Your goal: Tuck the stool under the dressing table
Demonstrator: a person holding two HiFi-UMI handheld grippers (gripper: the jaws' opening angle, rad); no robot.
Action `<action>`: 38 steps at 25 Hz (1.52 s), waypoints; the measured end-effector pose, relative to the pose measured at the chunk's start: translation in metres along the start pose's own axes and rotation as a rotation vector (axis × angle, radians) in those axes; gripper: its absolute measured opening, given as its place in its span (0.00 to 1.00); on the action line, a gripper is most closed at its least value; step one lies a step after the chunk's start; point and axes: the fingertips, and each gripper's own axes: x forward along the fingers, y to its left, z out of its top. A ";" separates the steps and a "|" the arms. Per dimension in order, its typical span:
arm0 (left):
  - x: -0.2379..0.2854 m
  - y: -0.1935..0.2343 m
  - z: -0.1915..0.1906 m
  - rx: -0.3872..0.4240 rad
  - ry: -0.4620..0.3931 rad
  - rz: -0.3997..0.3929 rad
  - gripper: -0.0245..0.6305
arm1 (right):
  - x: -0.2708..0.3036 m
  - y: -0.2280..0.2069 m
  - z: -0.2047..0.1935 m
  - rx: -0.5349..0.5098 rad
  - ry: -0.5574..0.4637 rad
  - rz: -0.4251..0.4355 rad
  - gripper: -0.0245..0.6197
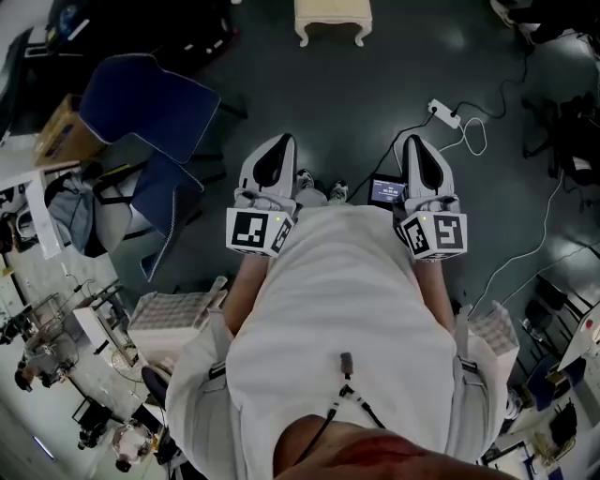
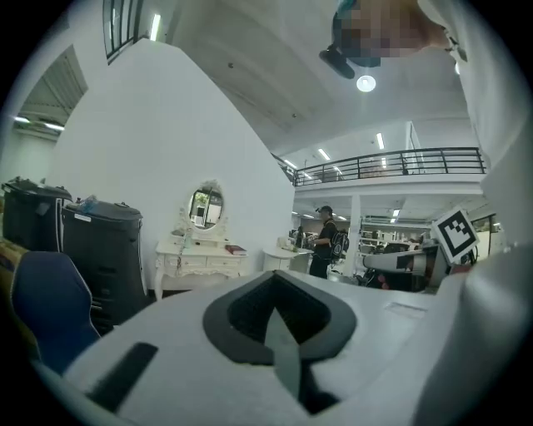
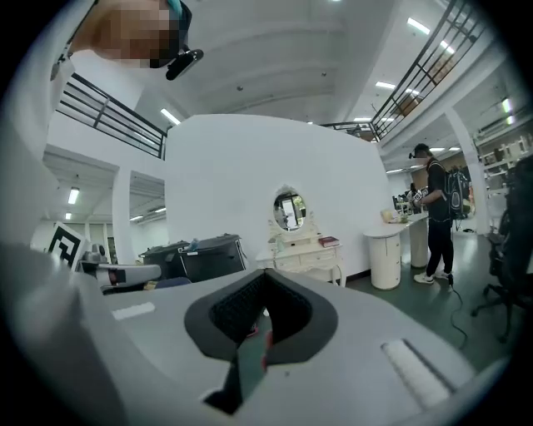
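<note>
Two claws: we hold them side by side, close in, pointing forward.
Left claw (image 1: 280, 143): clenched, empty.
Right claw (image 1: 413, 142): clenched, empty.
Stool (image 1: 333, 19): well ahead.

Dark floor (image 1: 356, 103), white wall (image 3: 225, 175), blue chair (image 1: 150, 108).

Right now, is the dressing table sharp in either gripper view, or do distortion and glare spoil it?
Left gripper view: edges bend and corners go dark, yet the dressing table is sharp. Right gripper view: same bending, the dressing table crisp. Head view: the stool at the top edge is sharp; pale glare patches on the floor.
</note>
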 end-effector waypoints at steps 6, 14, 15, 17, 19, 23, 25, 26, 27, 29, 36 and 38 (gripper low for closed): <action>0.001 0.001 -0.005 0.002 0.006 -0.094 0.05 | -0.007 0.019 0.001 0.016 -0.015 -0.057 0.05; -0.011 0.026 0.000 -0.009 -0.026 -0.138 0.05 | -0.006 0.041 0.006 0.017 -0.067 -0.099 0.05; -0.015 0.031 0.001 -0.017 -0.033 -0.134 0.05 | -0.007 0.044 0.007 0.013 -0.075 -0.103 0.05; -0.025 0.044 0.003 -0.020 -0.045 -0.126 0.05 | -0.005 0.052 0.007 -0.003 -0.086 -0.116 0.05; -0.034 0.059 0.005 -0.013 -0.055 -0.113 0.05 | 0.000 0.063 0.005 -0.012 -0.092 -0.133 0.05; -0.049 0.080 0.005 -0.011 -0.060 -0.085 0.05 | 0.005 0.079 0.003 0.002 -0.085 -0.144 0.05; -0.046 0.086 0.004 -0.014 -0.056 -0.074 0.05 | 0.010 0.078 0.005 0.011 -0.076 -0.142 0.05; -0.044 0.089 0.004 -0.020 -0.054 -0.069 0.05 | 0.013 0.077 0.006 0.016 -0.072 -0.137 0.05; -0.041 0.092 0.003 -0.026 -0.051 -0.065 0.05 | 0.016 0.075 0.007 0.021 -0.068 -0.133 0.05; -0.036 0.095 0.001 -0.032 -0.041 -0.060 0.05 | 0.020 0.071 0.006 0.030 -0.058 -0.135 0.05; -0.015 0.100 -0.004 -0.019 -0.010 -0.039 0.05 | 0.038 0.046 0.001 0.056 -0.038 -0.162 0.05; -0.003 0.102 -0.001 -0.022 -0.013 -0.023 0.05 | 0.048 0.038 0.004 0.054 -0.035 -0.142 0.05</action>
